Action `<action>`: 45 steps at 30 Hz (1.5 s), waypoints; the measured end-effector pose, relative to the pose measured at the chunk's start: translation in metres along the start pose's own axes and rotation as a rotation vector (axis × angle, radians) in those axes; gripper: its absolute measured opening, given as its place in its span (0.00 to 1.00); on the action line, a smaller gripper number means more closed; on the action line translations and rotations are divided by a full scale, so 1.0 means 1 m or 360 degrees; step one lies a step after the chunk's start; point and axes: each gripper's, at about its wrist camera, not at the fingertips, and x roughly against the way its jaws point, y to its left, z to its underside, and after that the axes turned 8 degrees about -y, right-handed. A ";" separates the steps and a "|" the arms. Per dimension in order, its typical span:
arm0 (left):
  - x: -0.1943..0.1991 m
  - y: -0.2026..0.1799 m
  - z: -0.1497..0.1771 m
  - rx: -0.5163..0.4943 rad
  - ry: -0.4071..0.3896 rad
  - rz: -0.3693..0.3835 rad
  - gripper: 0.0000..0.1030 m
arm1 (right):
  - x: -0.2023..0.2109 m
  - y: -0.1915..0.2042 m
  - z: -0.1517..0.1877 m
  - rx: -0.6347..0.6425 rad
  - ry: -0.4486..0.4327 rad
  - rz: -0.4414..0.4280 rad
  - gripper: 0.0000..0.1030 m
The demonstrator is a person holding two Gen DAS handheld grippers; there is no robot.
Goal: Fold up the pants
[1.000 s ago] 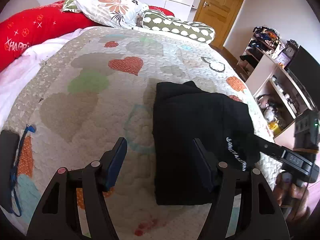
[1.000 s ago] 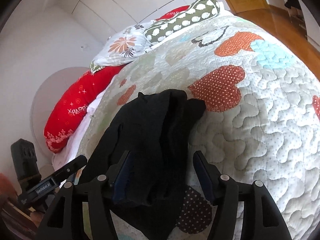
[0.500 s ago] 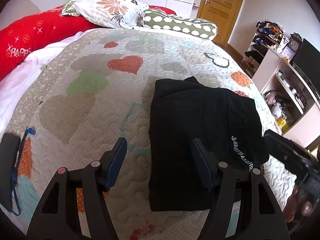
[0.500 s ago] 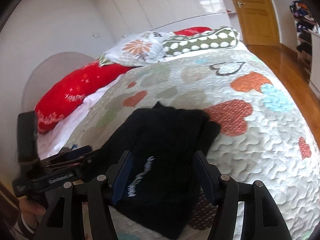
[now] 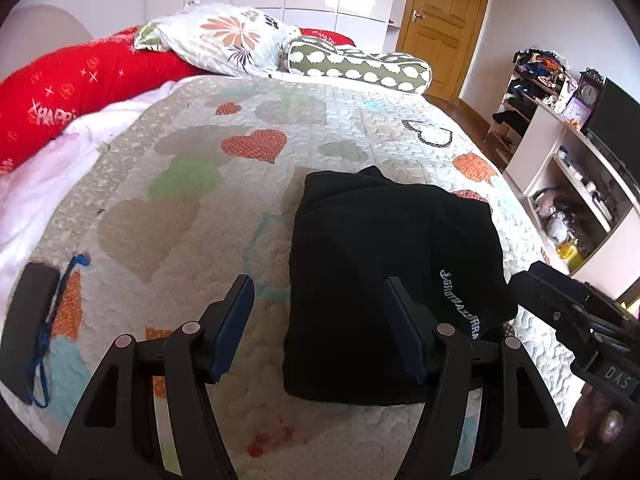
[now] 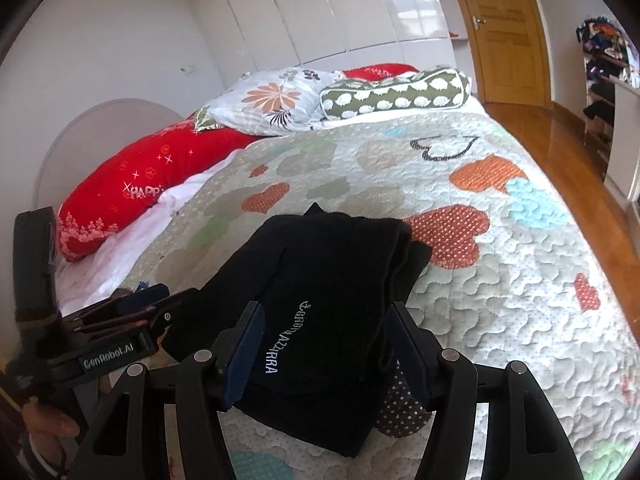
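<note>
Left tongs (image 5: 318,330): mine, spread wide and holding nothing, poised above the near edge of the bed; their right finger (image 5: 404,336) overlaps the left edge of the pants in this view, and whether it touches I cannot tell.
Right tongs (image 6: 326,354): mine, also spread wide and empty, with the near end of the pants showing between the fingers.
Pants (image 5: 394,280): black, folded into a compact, roughly rectangular stack that lies flat on the quilt, near the foot of the bed and toward my right side.
Long axis: runs from the near edge of the bed away toward the pillows; the far end is narrower, with a small peak of cloth.
Lettering (image 6: 286,338): white script on the top layer, along the near right edge, running with the long axis.
Quilt (image 5: 192,200): pale, stitched with coloured hearts.
Pillows: red bolster (image 5: 80,88), floral pillow (image 5: 224,38), green spotted cushion (image 5: 360,66) at the head.
Dark flat object (image 5: 28,320): on the quilt's left edge, with a blue cord.
</note>
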 end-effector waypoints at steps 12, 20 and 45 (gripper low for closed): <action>0.032 -0.007 0.008 -0.0072 -0.0141 -0.0146 0.65 | 0.021 0.016 -0.001 0.0048 -0.0046 0.0021 0.60; 0.047 -0.010 0.011 -0.0077 -0.0174 -0.0190 0.65 | 0.034 0.027 -0.002 0.0082 -0.0082 0.0011 0.60; 0.061 -0.018 0.013 -0.0090 -0.0219 -0.0215 0.65 | 0.048 0.028 0.003 0.0090 -0.0072 0.0009 0.60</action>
